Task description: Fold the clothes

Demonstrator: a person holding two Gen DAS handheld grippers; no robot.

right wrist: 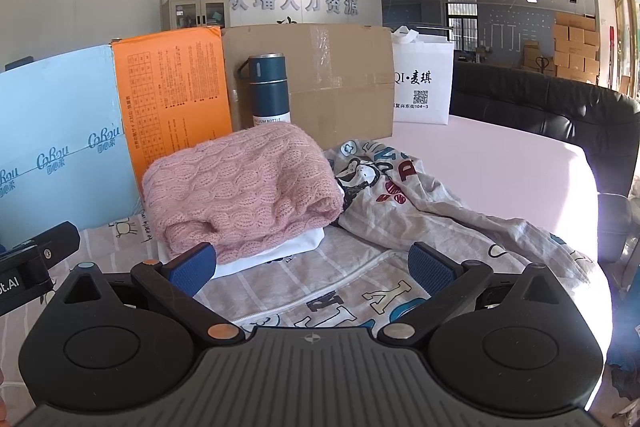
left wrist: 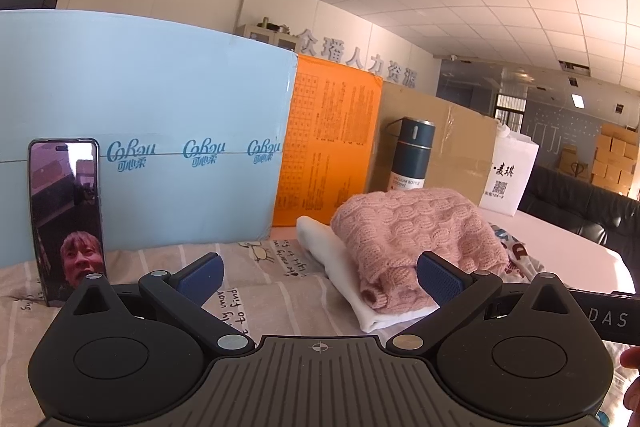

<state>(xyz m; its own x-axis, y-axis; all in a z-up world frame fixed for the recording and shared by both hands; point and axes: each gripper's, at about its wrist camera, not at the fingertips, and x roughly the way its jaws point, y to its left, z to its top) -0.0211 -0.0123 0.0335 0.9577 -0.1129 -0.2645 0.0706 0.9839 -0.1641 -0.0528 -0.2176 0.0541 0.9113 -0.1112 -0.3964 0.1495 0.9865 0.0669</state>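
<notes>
Pink cable-knit wool marks the folded sweater, which is stacked on a folded white garment on the striped sheet. Just beside the stack, to its right, a grey printed garment is left crumpled and unfolded. The left gripper and the right gripper are both held with jaws wide apart, nothing between them. A phone is propped against a blue box; a dark bottle is seen behind the sweater.
</notes>
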